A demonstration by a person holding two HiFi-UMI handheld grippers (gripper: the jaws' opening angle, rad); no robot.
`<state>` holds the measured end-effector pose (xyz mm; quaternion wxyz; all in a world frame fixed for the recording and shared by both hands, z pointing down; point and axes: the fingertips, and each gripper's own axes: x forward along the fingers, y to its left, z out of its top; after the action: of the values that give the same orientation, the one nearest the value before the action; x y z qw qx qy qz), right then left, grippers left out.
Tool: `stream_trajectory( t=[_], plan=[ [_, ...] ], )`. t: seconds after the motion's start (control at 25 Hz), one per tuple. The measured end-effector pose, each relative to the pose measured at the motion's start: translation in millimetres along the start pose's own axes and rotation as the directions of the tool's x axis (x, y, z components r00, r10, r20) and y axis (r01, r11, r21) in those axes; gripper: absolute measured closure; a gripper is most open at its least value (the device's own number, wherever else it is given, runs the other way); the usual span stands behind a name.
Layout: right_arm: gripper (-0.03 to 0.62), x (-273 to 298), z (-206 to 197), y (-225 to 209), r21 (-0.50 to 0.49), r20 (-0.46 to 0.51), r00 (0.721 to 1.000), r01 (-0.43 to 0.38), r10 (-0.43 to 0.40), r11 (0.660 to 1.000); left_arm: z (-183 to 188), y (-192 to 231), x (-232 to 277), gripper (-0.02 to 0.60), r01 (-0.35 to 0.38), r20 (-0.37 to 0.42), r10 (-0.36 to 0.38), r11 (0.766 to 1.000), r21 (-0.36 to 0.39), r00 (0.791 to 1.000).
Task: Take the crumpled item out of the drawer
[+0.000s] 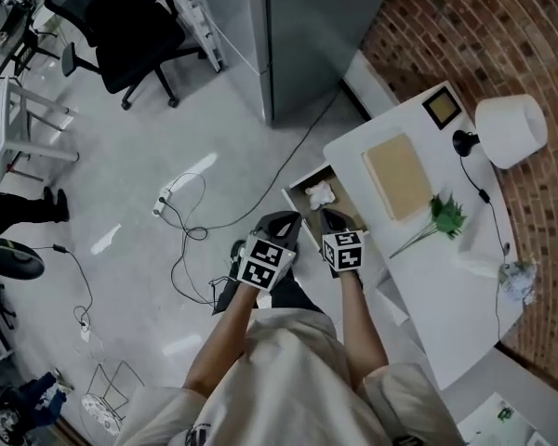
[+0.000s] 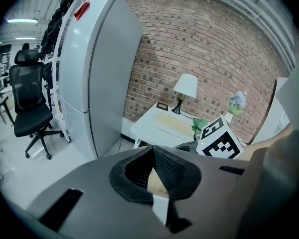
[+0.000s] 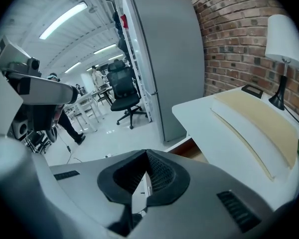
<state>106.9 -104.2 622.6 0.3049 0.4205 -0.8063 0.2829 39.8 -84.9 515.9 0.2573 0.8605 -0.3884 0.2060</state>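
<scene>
White crumpled paper ball (image 1: 320, 193) is lying in the open white drawer (image 1: 306, 179) at the frame's centre. I am holding my left gripper (image 1: 280, 222) and right gripper (image 1: 332, 218) just below it, both with jaws clenched together on nothing.

No text, label, brand or number can be read anywhere.

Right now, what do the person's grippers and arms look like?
The left gripper and right gripper have grey bodies with black textured fingers. Each carries a white cube with black square markers. The person wears a light shirt with short sleeves.
</scene>
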Motion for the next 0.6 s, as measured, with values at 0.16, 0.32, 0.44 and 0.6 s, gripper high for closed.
stream_trajectory(
  t=[0.16,0.32,0.44,0.6],
  plan=[
    [0.569,9,-12,-8,0.04,-0.005,1.0,0.006,-0.006,0.999,-20,3,3,0.566,-0.008,-0.019,0.008,1.0,-0.016,1.0],
    [0.569,21,-24,-14,0.083,-0.019,1.0,0.01,-0.009,0.997,-45,10,5,0.566,-0.023,-0.046,0.021,0.999,-0.043,0.999],
    [0.569,33,-29,-21,0.048,-0.038,0.999,0.022,-0.02,0.999,-57,16,12,0.566,-0.025,-0.056,0.022,0.998,-0.054,0.998],
    [0.569,42,-44,-33,0.022,-0.071,0.997,0.043,-0.042,0.999,-72,20,28,0.566,-0.013,-0.067,0.008,0.997,-0.07,0.998]
  ],
)
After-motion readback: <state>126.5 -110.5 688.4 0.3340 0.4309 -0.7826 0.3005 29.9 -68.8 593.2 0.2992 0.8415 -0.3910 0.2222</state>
